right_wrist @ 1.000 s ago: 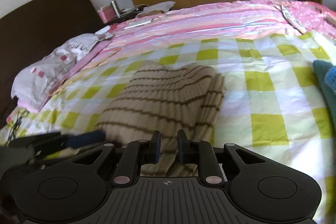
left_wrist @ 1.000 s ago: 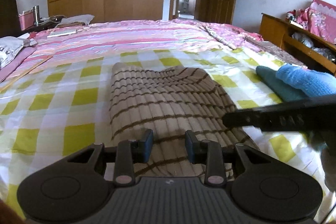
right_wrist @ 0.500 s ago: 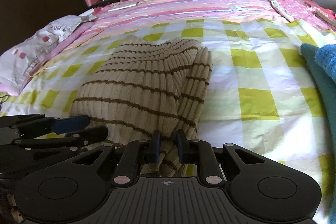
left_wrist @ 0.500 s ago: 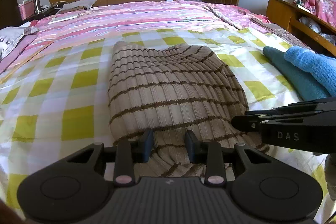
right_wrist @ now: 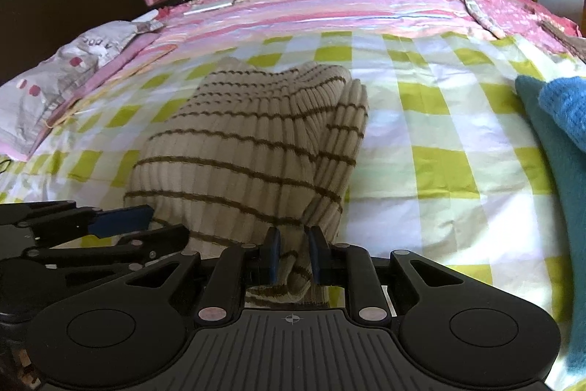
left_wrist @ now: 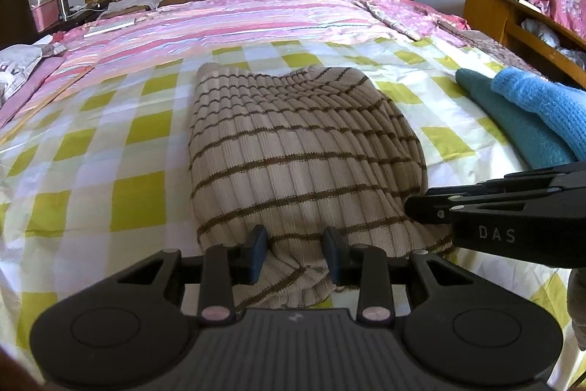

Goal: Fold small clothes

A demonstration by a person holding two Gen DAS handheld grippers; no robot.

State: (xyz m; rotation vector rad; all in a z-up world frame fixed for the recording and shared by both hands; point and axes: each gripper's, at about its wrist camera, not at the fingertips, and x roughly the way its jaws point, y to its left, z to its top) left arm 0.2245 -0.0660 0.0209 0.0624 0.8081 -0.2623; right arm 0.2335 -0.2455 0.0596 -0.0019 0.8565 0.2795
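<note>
**Striped sweater held at its near hem on the bed**

Left wrist view: left gripper (left_wrist: 295, 255) clamps the near hem of the beige striped sweater (left_wrist: 293, 149), which lies on the checked sheet (left_wrist: 110, 149). Blue knitwear (left_wrist: 531, 105) is cut off at right.

Right wrist view: right gripper (right_wrist: 293, 257) pinches bunched hem; the fabric below its fingers is hidden. A pillow (right_wrist: 62, 76) lies at left.

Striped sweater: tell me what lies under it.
The striped sweater lies folded on the yellow-checked sheet, which shows all round it. Whatever is under the knit is covered. At its near edge both grippers, left and right, have fabric between their jaws.
</note>
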